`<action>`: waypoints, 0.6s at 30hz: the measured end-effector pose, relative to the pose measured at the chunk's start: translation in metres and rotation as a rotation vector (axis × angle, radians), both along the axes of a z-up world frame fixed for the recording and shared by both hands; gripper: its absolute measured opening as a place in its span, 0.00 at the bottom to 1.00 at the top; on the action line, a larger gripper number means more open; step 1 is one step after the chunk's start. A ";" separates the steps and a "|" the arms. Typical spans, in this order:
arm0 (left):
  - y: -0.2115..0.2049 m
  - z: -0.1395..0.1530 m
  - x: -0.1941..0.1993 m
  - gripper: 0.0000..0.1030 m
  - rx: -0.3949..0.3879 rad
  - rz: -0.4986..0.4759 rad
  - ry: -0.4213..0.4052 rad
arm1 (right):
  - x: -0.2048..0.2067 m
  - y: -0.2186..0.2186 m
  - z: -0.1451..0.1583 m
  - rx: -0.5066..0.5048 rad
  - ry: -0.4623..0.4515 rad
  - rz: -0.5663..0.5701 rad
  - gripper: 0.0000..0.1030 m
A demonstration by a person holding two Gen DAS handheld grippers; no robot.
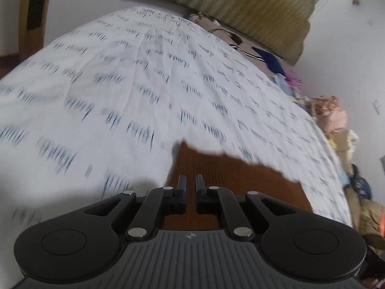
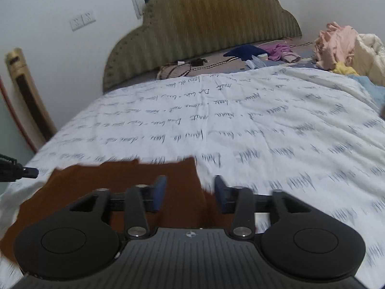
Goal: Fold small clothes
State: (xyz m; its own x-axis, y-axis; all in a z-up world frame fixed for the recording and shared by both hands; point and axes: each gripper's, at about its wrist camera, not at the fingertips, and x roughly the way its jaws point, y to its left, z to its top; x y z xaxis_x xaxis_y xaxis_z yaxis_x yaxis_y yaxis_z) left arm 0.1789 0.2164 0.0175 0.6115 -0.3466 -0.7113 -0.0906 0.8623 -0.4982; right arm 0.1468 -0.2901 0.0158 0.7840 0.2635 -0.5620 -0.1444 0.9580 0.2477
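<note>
A rust-brown small garment (image 1: pixel 231 175) lies flat on the white bedsheet with blue script (image 1: pixel 144 91). In the left wrist view my left gripper (image 1: pixel 191 180) hovers over the garment's near part, its fingers almost together with a narrow gap and no cloth seen between them. In the right wrist view the same garment (image 2: pixel 120 180) spreads to the left under my right gripper (image 2: pixel 190 185), which is open, one finger over the cloth and the other at its right edge. The left gripper's tip (image 2: pixel 26 172) shows at the far left of that view.
A padded olive headboard (image 2: pixel 204 19) stands at the far end of the bed. Dark blue, purple and pink clothes (image 2: pixel 284 53) and a cable (image 2: pixel 182 68) lie near it. A heap of clothes (image 2: pixel 341 45) sits at the right edge.
</note>
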 end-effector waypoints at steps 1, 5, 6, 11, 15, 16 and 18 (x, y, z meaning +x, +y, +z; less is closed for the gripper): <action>0.001 0.000 -0.017 0.06 0.011 -0.019 0.000 | -0.018 -0.012 0.002 0.025 0.006 -0.009 0.53; -0.009 -0.005 -0.080 0.06 0.108 -0.068 -0.026 | -0.072 -0.053 -0.016 0.168 0.089 -0.009 0.53; -0.014 -0.006 -0.096 0.06 0.142 -0.082 -0.046 | -0.084 -0.057 -0.022 0.195 0.110 -0.012 0.53; -0.038 -0.017 -0.149 0.06 0.239 -0.117 -0.067 | -0.105 -0.059 -0.049 0.329 0.152 -0.023 0.53; -0.042 -0.024 -0.165 0.07 0.214 -0.121 -0.063 | -0.091 -0.044 -0.064 0.373 0.166 -0.033 0.53; -0.040 -0.025 -0.166 0.07 0.199 -0.104 -0.063 | -0.085 -0.043 -0.070 0.406 0.185 -0.037 0.53; -0.034 -0.025 -0.166 0.07 0.149 -0.077 -0.057 | -0.076 -0.039 -0.081 0.443 0.234 -0.078 0.31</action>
